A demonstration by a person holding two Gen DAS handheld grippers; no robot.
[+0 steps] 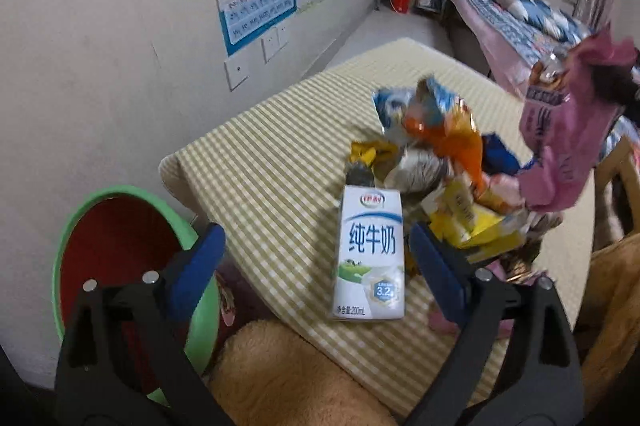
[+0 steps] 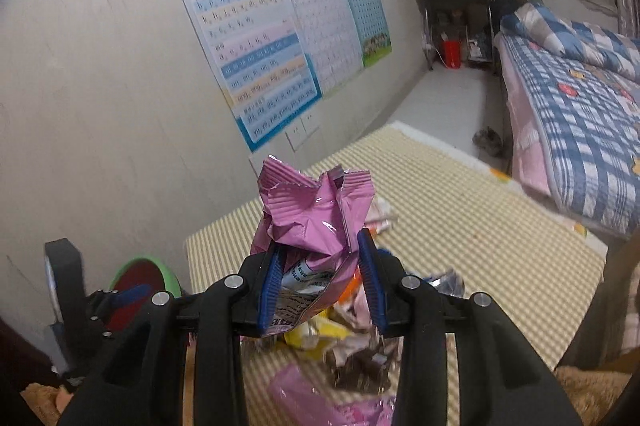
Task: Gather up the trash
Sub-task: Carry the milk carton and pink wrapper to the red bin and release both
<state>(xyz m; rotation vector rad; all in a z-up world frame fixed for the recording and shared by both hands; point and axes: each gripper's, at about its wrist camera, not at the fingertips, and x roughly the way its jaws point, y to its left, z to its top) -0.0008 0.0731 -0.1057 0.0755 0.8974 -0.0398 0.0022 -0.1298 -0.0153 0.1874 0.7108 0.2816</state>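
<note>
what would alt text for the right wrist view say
The right tool grips a crumpled pink snack bag above a pile of wrappers on a checked table. A green bin sits lower left, a bed at right.

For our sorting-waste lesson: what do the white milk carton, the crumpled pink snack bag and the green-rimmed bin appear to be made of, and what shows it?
White milk carton: likely coated paperboard; crisp folded edges, printed faces.
Crumpled pink snack bag: probably plastic film; glossy creases, crimped seal.
Green-rimmed bin: seemingly moulded plastic; smooth, uniform rim.
</note>
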